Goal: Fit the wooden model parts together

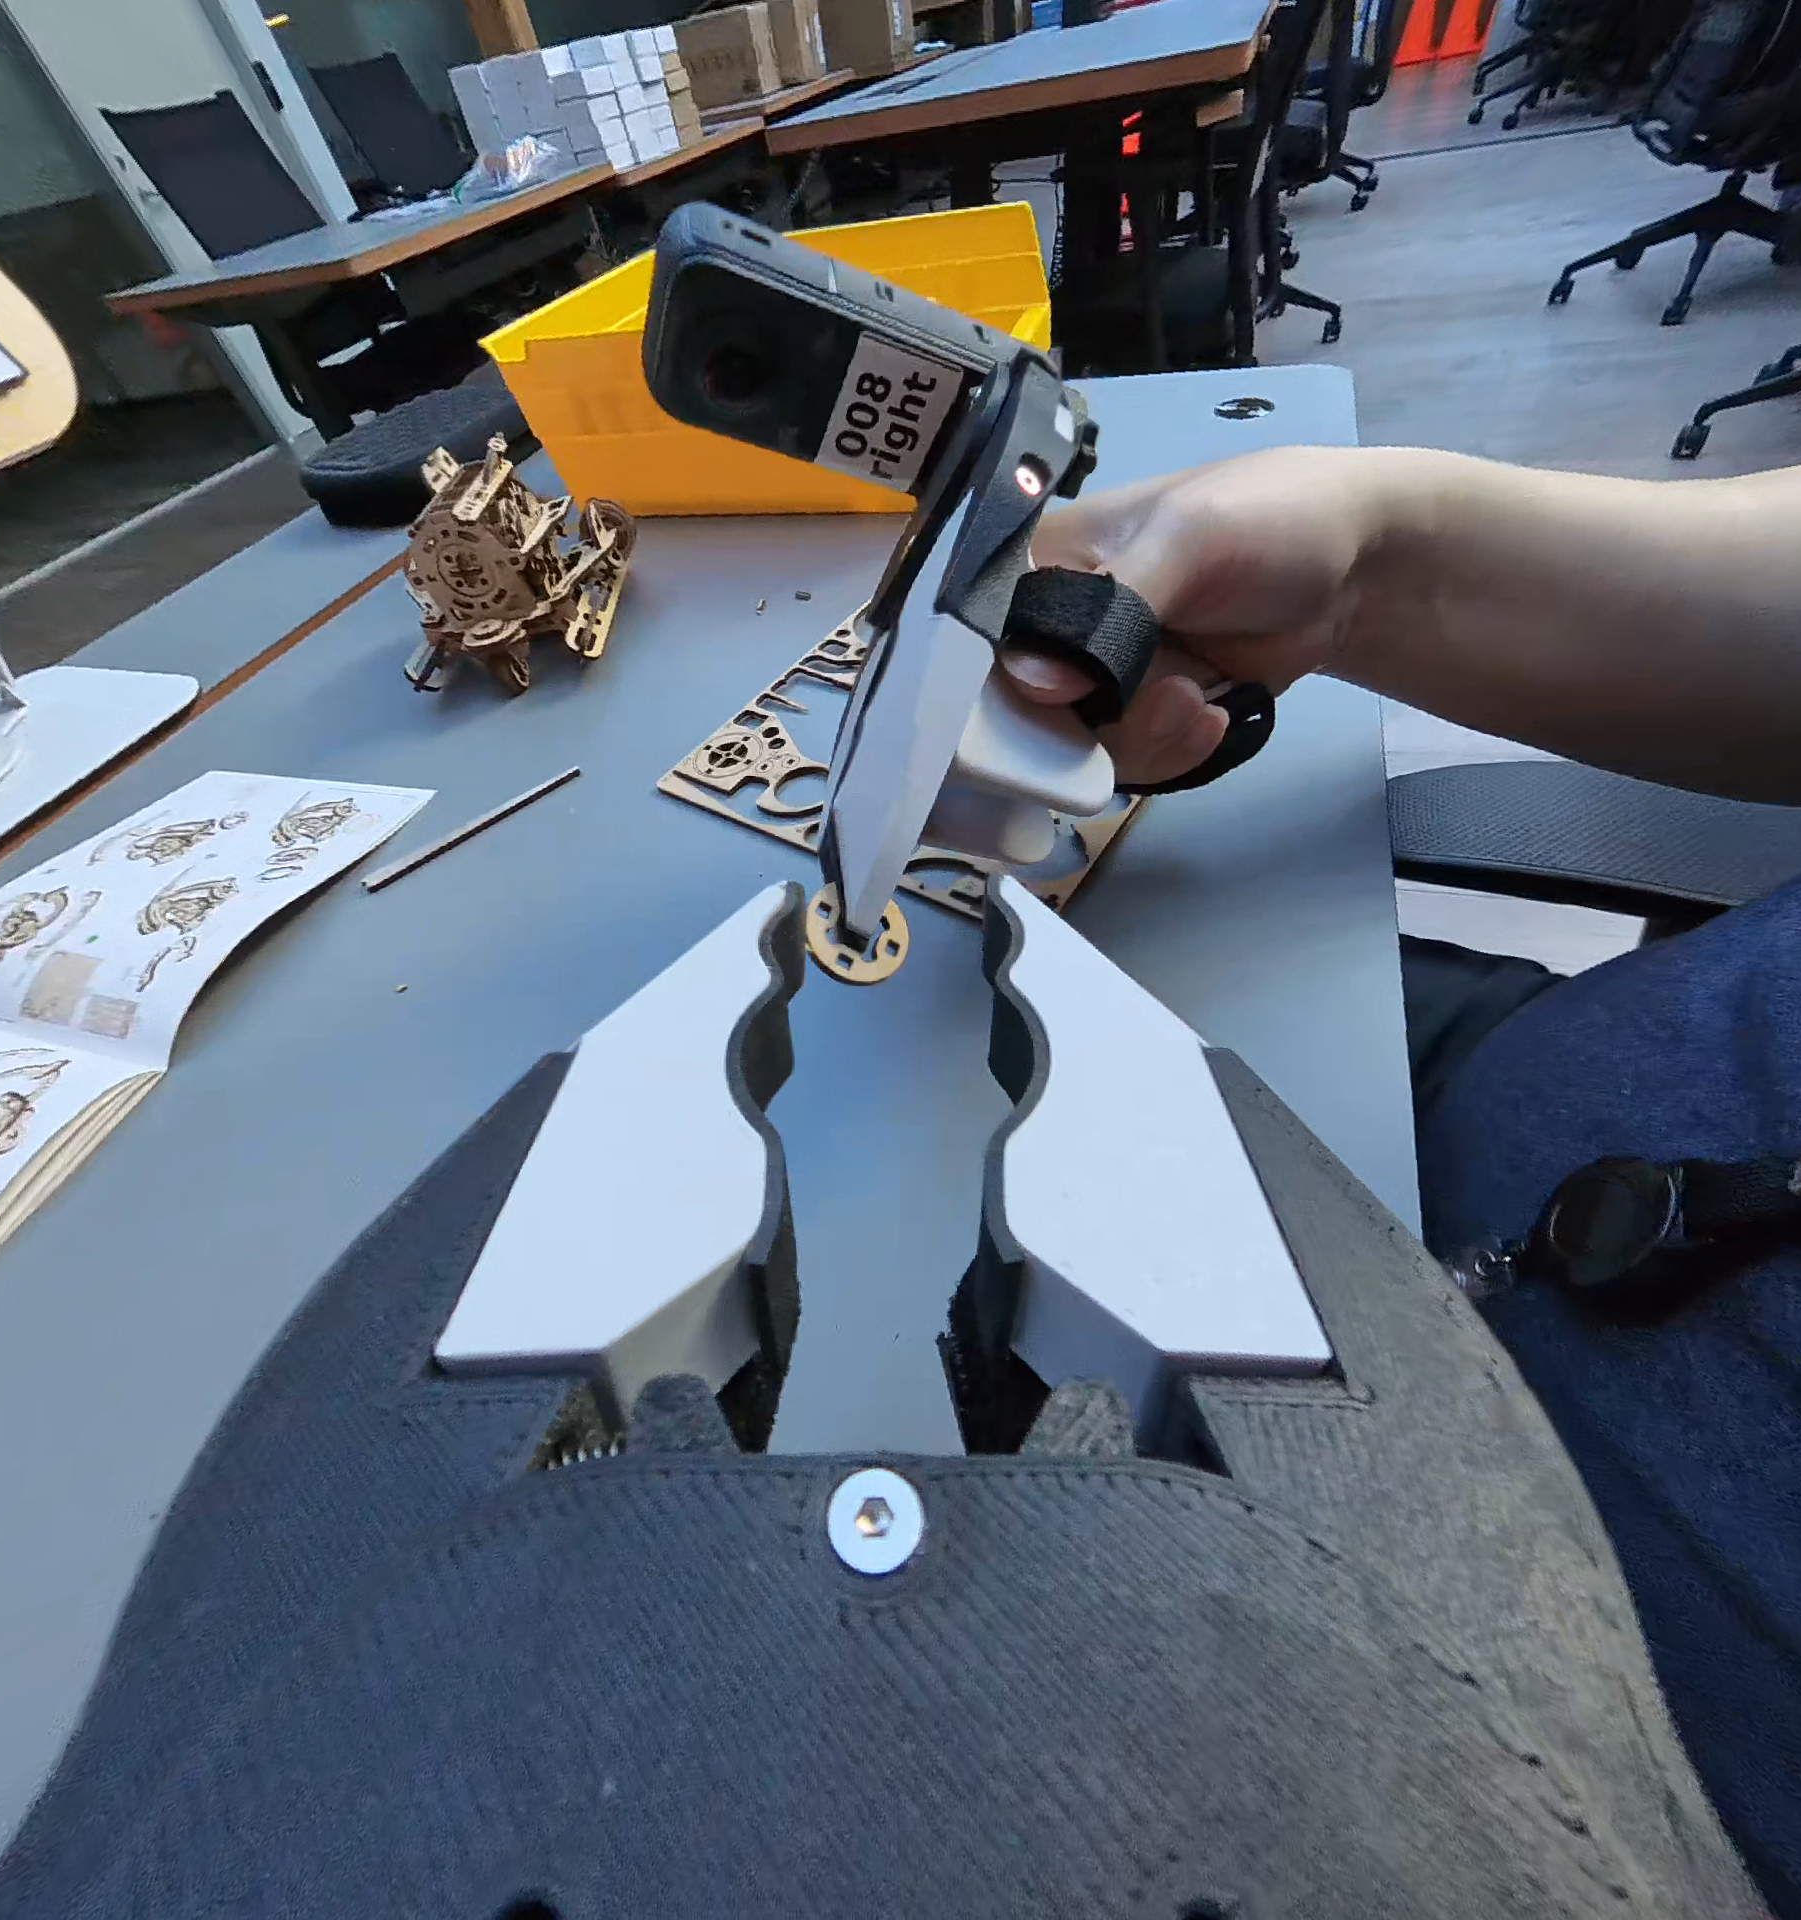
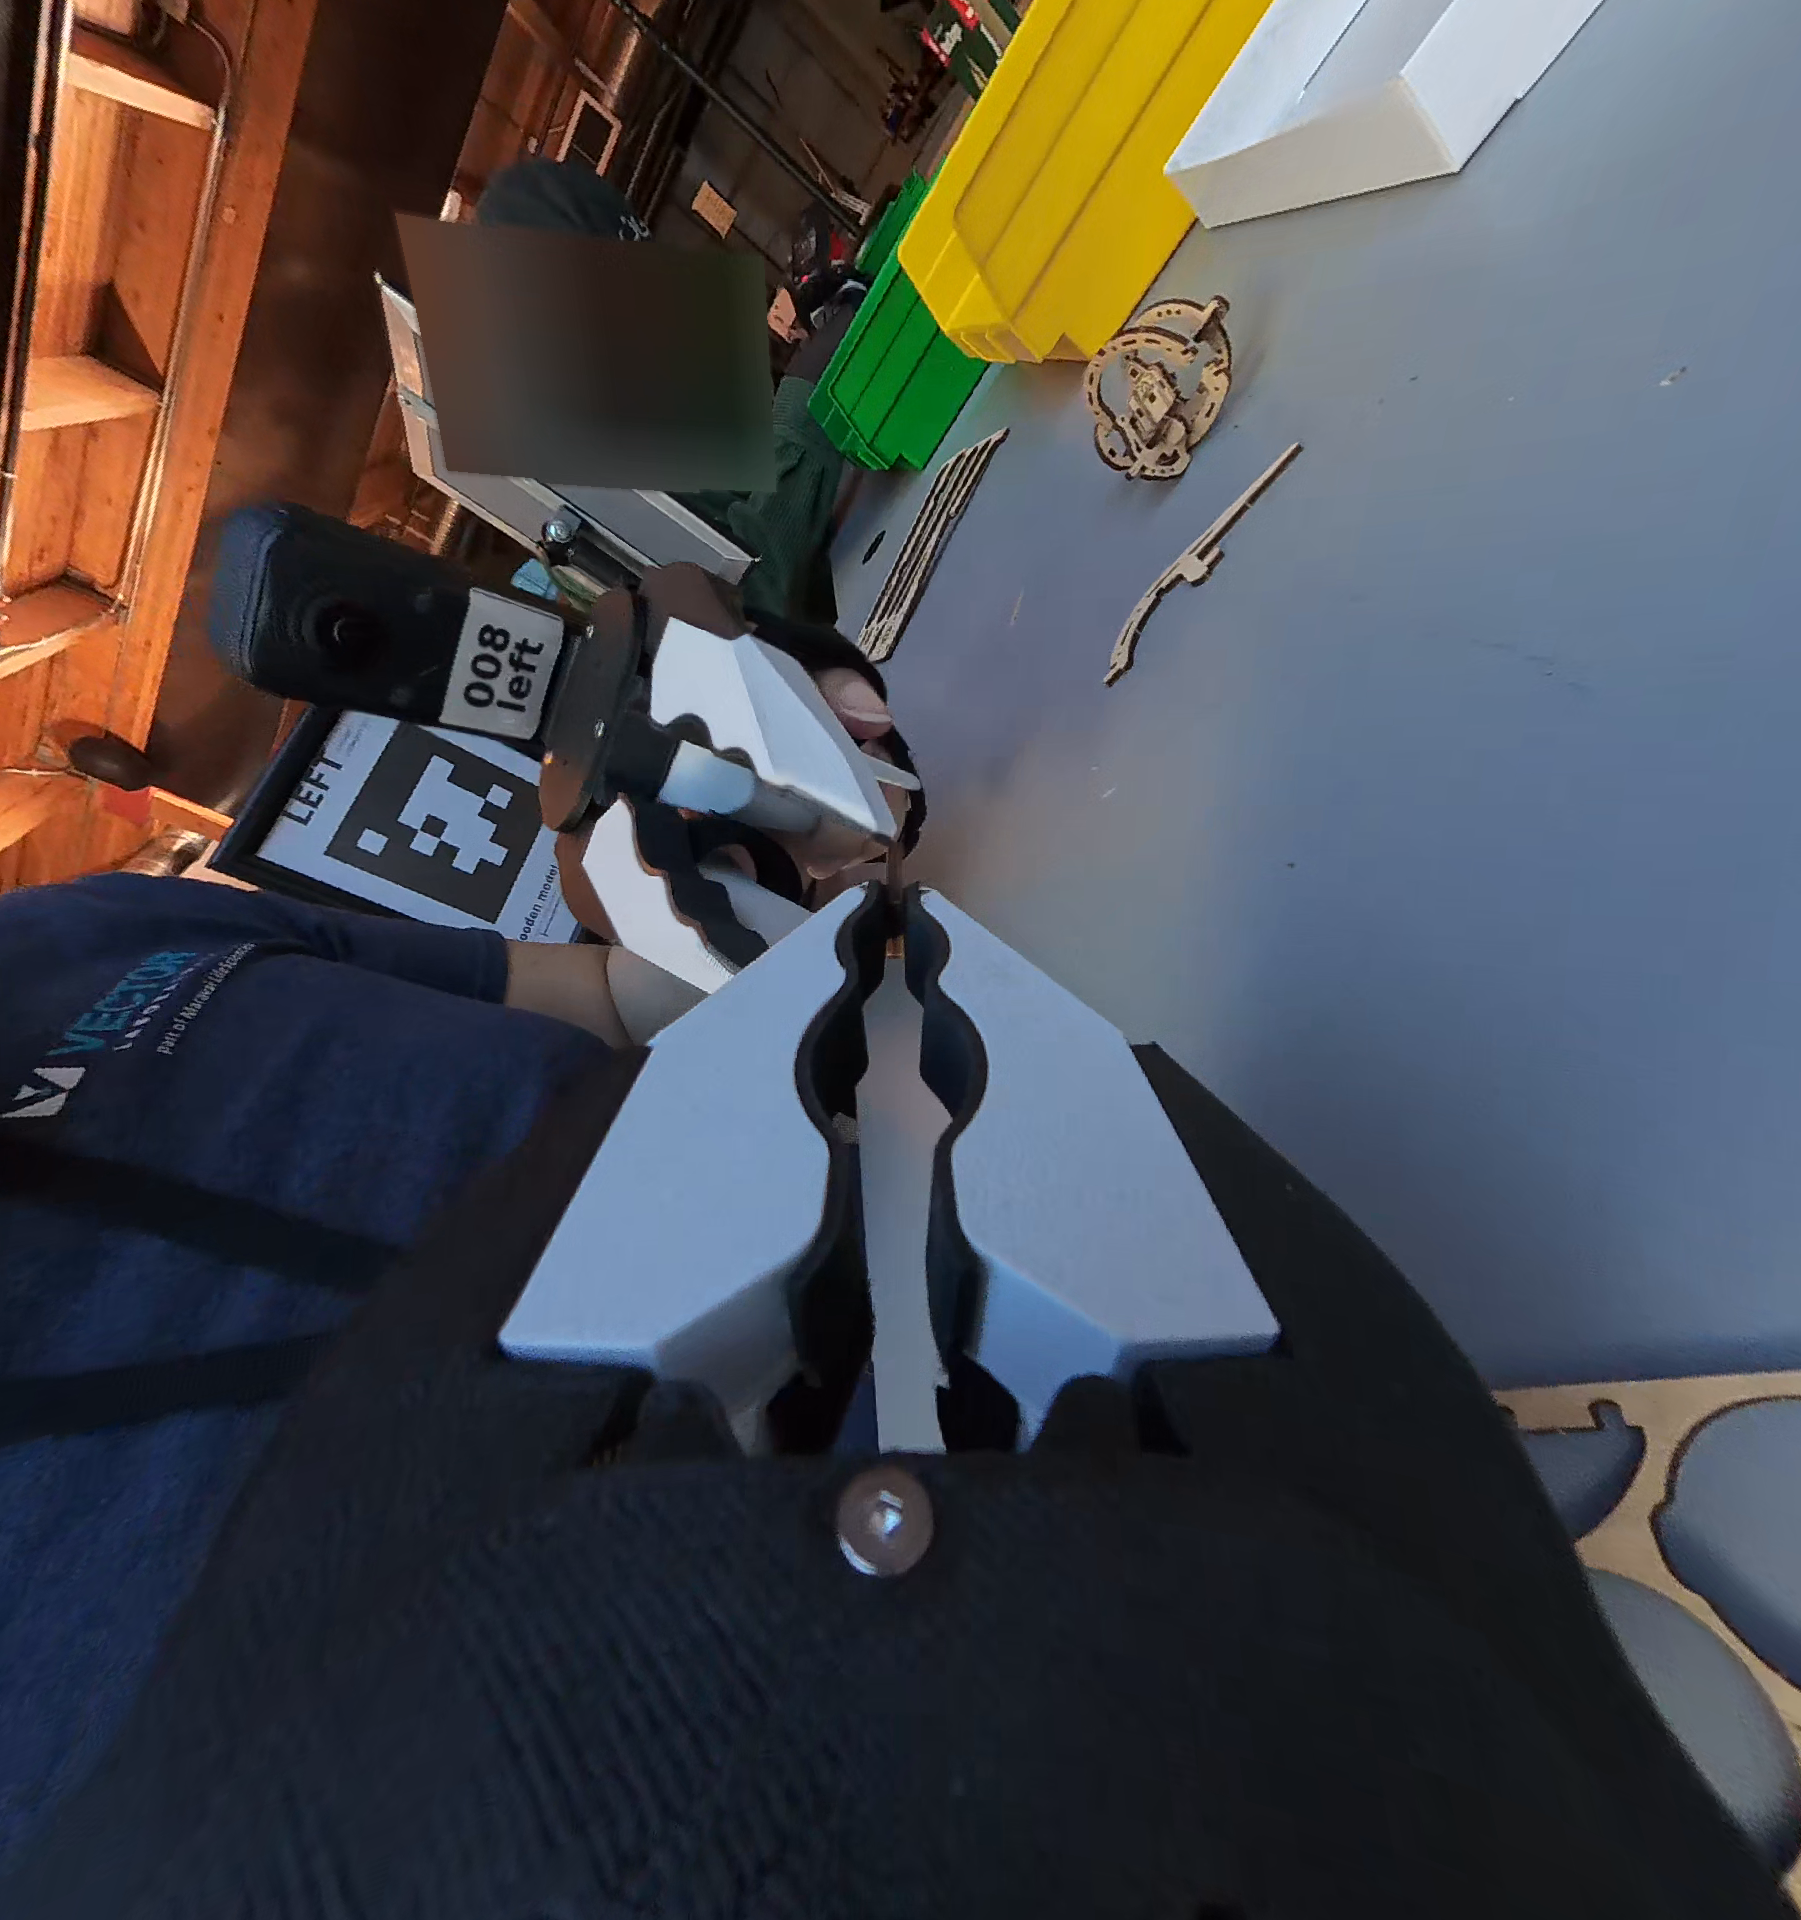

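The wooden disc (image 1: 857, 937) hangs pinched on edge in my right gripper (image 1: 854, 928), just beyond the spread, empty fingertips of my left gripper (image 1: 891, 914), so I'd bring the left in around it.

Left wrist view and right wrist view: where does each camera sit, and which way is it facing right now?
Left wrist view: on the left tongs, open, looking across the grey table at the right tongs gripping a wooden disc; the right hand shows.
Right wrist view: on the right tongs, rolled sideways, facing the left tongs; a blue sleeve shows.
Shared: both tongs, table, yellow bin.
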The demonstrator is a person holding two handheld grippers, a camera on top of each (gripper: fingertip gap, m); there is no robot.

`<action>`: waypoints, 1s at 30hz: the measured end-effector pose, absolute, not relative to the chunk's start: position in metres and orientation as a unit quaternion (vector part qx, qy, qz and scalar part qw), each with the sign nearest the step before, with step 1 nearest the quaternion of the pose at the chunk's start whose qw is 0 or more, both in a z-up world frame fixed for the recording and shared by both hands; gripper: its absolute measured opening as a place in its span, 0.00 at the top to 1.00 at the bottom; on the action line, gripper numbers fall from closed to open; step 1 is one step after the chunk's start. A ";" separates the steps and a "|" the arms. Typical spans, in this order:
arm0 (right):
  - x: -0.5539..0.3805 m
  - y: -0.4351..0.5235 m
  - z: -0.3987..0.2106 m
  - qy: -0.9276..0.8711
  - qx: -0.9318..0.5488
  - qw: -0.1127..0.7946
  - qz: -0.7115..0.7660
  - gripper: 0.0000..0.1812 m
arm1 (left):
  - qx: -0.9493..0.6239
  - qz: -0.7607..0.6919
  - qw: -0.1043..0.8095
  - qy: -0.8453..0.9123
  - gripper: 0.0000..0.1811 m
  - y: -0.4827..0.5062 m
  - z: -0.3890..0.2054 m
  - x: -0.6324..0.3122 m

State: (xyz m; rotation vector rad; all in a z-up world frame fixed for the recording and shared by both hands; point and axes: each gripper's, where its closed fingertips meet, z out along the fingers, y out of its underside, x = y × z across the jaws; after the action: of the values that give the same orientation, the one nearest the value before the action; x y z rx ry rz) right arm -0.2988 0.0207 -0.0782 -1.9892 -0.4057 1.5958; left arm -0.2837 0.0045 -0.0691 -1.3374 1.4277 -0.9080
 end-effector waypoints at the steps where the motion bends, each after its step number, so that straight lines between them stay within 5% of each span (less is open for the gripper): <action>1: -0.298 0.022 -0.079 -0.151 -0.743 0.280 0.589 1.00 | -0.551 -0.372 0.470 0.580 0.82 0.006 -0.070 -0.284; 13: -0.285 0.032 -0.078 -0.139 -0.738 0.305 0.585 1.00 | -0.608 -0.374 0.467 0.521 0.86 0.032 -0.082 -0.292; 21: -0.295 0.019 -0.063 -0.209 -0.702 0.356 0.580 0.99 | -0.596 -0.586 0.307 0.456 0.96 0.009 -0.067 -0.284; 26: -0.278 0.011 -0.055 -0.219 -0.690 0.425 0.544 0.87 | -0.577 -0.649 0.289 0.403 1.00 0.008 -0.056 -0.295; 30: -0.218 -0.001 -0.064 -0.274 -0.745 0.494 0.355 0.82 | -0.608 -0.627 0.286 0.394 1.00 0.015 -0.064 -0.304</action>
State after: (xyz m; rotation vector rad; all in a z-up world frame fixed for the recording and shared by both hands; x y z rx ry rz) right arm -0.2178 -0.0013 -0.0638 -1.8072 -0.6645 0.8607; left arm -0.3036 0.0155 -0.0642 -1.6258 1.0520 -1.6766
